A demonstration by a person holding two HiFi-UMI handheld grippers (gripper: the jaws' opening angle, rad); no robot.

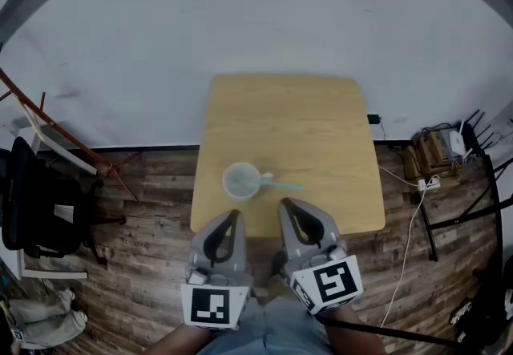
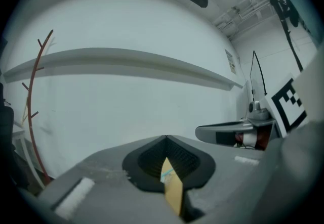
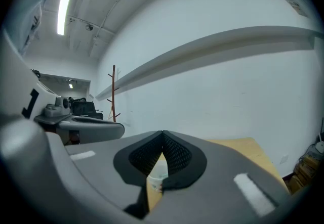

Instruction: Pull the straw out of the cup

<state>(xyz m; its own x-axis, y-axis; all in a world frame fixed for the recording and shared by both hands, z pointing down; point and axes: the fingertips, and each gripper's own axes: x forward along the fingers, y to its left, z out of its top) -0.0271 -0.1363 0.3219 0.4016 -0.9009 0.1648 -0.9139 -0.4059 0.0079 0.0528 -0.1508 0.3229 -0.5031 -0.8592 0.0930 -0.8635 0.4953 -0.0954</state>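
A clear cup (image 1: 240,181) stands near the front edge of the wooden table (image 1: 304,121). A pale teal straw (image 1: 280,183) leans out of it to the right. In the head view both grippers hover at the table's front edge. The left gripper (image 1: 233,215) is just in front of the cup, and the right gripper (image 1: 286,205) is just below the straw. Neither touches them. Both grippers are shut on nothing. Through the left gripper's (image 2: 166,139) narrow slit I see table and a bit of straw (image 2: 167,173). Below the right gripper's (image 3: 162,133) tips, its slit shows the cup (image 3: 158,175).
A red-brown coat stand (image 1: 64,137) and a black chair (image 1: 32,201) are on the floor to the left. Boxes, a router and cables (image 1: 437,149) lie to the right of the table. A white wall rises behind the table.
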